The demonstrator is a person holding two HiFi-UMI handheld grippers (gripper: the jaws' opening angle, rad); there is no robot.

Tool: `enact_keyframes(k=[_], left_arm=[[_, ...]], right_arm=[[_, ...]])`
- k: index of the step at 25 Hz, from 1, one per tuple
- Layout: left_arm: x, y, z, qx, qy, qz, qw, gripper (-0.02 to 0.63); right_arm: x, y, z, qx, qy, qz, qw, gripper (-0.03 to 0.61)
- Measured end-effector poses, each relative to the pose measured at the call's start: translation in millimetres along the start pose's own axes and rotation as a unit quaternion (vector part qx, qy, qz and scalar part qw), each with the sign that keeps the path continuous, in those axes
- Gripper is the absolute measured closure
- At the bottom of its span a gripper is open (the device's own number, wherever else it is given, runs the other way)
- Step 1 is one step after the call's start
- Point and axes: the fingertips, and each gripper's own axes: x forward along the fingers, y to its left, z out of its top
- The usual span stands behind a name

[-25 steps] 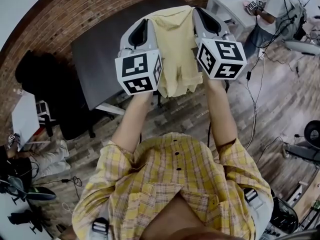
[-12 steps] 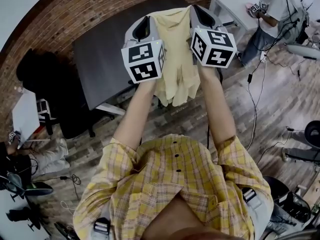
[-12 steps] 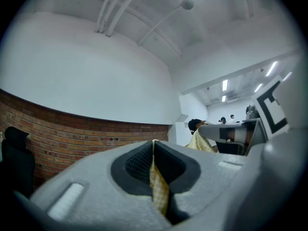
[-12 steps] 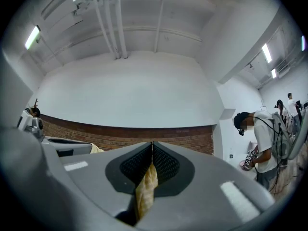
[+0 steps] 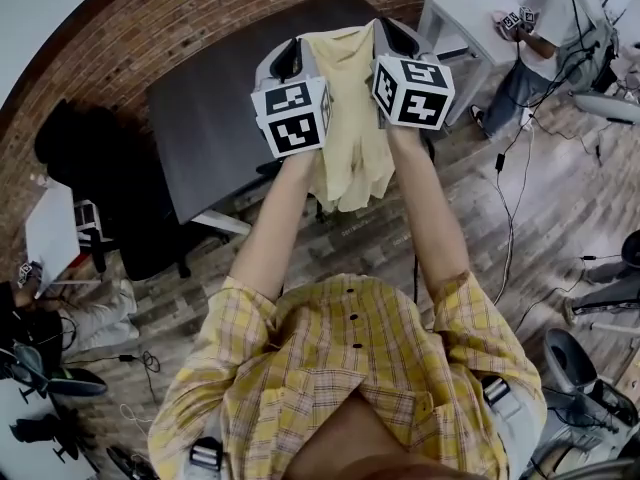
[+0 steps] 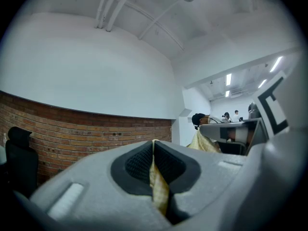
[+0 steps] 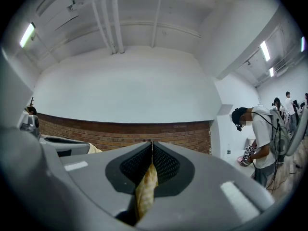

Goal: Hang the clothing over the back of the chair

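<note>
- The left gripper [image 5: 290, 56] was clamped on a fold of the pale yellow clothing [image 5: 350, 128], which was pinched between its jaws.
- The right gripper [image 5: 397, 38] was likewise closed on the clothing.
- Both were held up side by side, with the clothing hanging between them above a dark table [image 5: 200, 118].
- A black chair [image 5: 90, 168] stood well apart, to the left.

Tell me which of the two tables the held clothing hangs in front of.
The dark table by the brick wall: the yellow clothing overlaps its edge in the head view. The white table stands apart at the right.
</note>
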Motion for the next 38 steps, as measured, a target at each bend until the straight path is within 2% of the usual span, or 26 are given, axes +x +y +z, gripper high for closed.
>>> enact_keyframes(k=[14, 27, 29, 31, 38], left_arm=[[22, 3, -35, -0.009, 0.04, 0.012, 0.9991, 0.603], [34, 6, -62, -0.021, 0.072, 0.015, 0.997, 0.603], [35, 6, -65, -0.023, 0.076, 0.016, 0.9967, 0.59], [34, 6, -65, -0.021, 0.074, 0.018, 0.9969, 0.549], [31, 0, -61, -0.015, 0.068, 0.013, 0.9975, 0.545]], right_arm=[[21, -6, -38, 0.008, 0.034, -0.013, 0.999, 0.565], [33, -9, -70, 0.019, 0.074, -0.005, 0.997, 0.566], [34, -10, -74, 0.021, 0.08, -0.004, 0.997, 0.566], [33, -11, -77, 0.022, 0.082, -0.004, 0.996, 0.56], [27, -9, -78, 0.018, 0.081, 0.001, 0.997, 0.56]])
